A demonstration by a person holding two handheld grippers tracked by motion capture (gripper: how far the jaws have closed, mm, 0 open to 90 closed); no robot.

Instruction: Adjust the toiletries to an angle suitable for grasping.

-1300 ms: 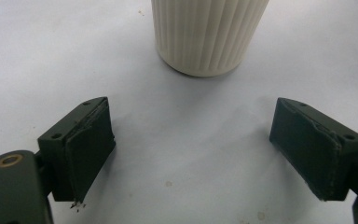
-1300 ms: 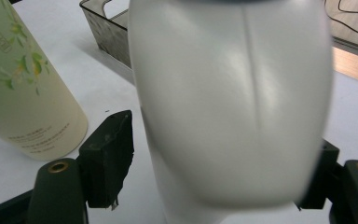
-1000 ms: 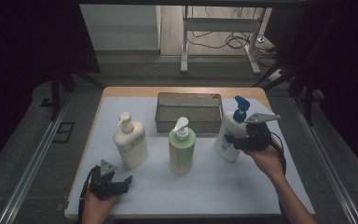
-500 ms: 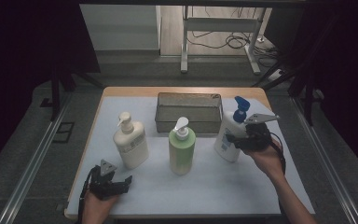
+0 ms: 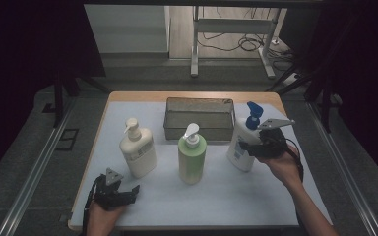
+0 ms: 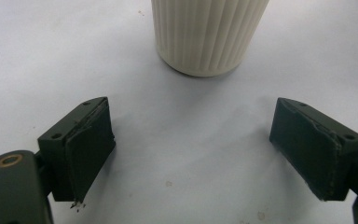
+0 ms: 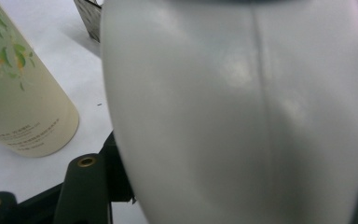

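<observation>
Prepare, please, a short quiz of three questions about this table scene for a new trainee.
1. How many pump bottles stand on the table?
2. True or false: the left tongs hold the cream bottle.
3. Which bottle are the right tongs closed on: (a) green bottle, (b) white bottle with blue pump?

Key: 1. Three. 2. False: open, apart from it. 3. (b); it stands beside the wire basket.

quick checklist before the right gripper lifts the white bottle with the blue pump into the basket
1. right gripper closed on the white bottle: ok, bottle sits between its fingers, which have just been closing.
2. Bottle upright on the table: ok.
3. wire basket empty: ok.
4. Path to basket free of the green bottle: ok.
5. left gripper open and apart from the cream bottle: ok.
6. Grip firmness: cannot tell.
</observation>
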